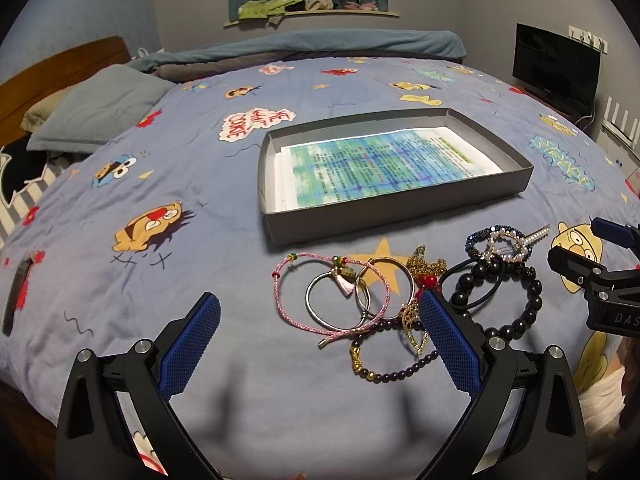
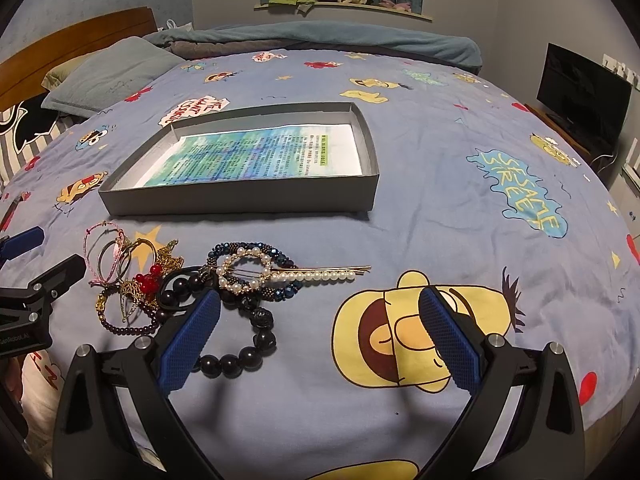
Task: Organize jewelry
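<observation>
A heap of jewelry lies on the blue cartoon bedspread in front of a shallow grey box (image 1: 400, 208) (image 2: 240, 202) lined with printed paper. The heap holds a pink cord bracelet (image 1: 288, 312) (image 2: 90, 248), silver bangles (image 1: 320, 312), a gold chain (image 1: 424, 266), a dark purple bead bracelet (image 1: 396, 372) (image 2: 120, 328), a black bead bracelet (image 1: 528, 304) (image 2: 256, 344) and a pearl hair clip (image 1: 508, 246) (image 2: 312, 276). My left gripper (image 1: 320, 344) is open just short of the pink cord and bangles. My right gripper (image 2: 320, 336) is open to the right of the black beads.
Pillows (image 1: 96, 112) and a wooden headboard (image 1: 48, 80) are at the left. A folded blanket (image 1: 320, 46) lies across the far end of the bed. A dark screen (image 1: 556, 68) stands at the right, and a shelf with clutter (image 1: 312, 6) is on the back wall.
</observation>
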A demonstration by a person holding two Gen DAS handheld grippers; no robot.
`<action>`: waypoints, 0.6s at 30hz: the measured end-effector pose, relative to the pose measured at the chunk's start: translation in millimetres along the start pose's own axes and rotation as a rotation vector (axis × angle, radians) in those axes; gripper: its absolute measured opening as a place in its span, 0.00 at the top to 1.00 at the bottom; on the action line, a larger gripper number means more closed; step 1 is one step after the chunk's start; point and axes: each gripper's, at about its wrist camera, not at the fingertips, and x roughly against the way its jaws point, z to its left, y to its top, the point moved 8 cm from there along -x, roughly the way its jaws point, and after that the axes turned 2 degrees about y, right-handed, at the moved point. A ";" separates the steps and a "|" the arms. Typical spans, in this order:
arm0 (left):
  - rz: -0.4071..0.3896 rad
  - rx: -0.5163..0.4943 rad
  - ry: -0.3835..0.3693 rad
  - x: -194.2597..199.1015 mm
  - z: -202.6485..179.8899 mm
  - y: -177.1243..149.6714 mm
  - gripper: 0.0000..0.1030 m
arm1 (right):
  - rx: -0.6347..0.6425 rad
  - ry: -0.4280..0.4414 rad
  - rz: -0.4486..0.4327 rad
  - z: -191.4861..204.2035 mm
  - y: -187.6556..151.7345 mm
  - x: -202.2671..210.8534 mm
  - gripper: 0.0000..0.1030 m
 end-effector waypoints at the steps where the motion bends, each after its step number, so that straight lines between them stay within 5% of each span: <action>1: 0.000 0.000 0.000 0.1 0.2 0.2 0.04 | 0.000 0.000 0.001 -0.2 -0.1 -0.3 0.05; 18: 0.009 0.004 -0.003 -1.8 -0.3 -2.1 0.04 | -0.006 0.001 0.001 -2.7 -1.4 -0.2 0.05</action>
